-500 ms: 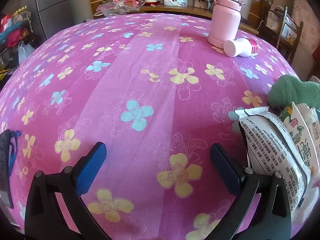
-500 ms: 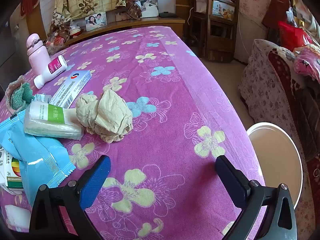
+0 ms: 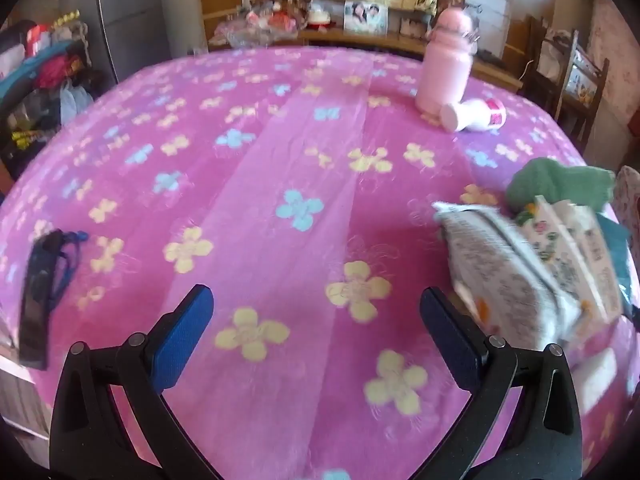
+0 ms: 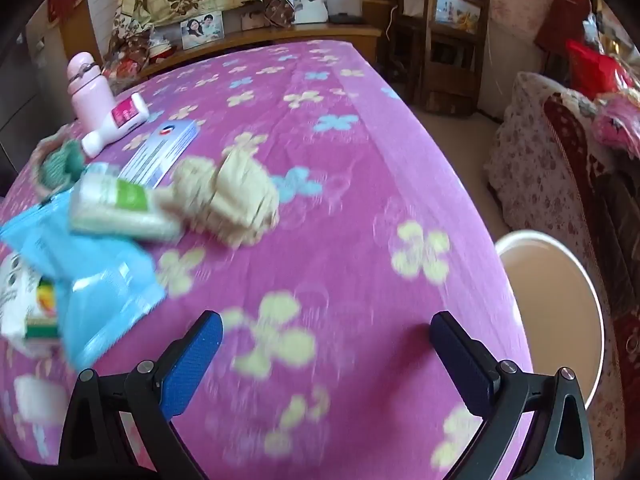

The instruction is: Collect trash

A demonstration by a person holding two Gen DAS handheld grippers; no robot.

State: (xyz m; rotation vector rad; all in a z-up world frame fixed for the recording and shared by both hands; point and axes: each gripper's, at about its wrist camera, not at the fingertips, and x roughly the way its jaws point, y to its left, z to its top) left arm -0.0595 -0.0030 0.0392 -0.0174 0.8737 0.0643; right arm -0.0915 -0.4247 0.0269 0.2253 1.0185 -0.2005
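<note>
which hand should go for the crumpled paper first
Right, probably. The crumpled paper lies ahead of the open right tool, and the white bin is beside it.

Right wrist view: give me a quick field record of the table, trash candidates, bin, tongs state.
surface: table under pink floral cloth
trash candidates: crumpled beige paper; blue wrapper; green-labelled packet
other items: upright pink bottle; white bottle lying on its side; flat white and blue box
bin: white-rimmed bin on the floor beside the table edge
right tongs: open, nothing between the pads
left tongs: open, empty
</note>
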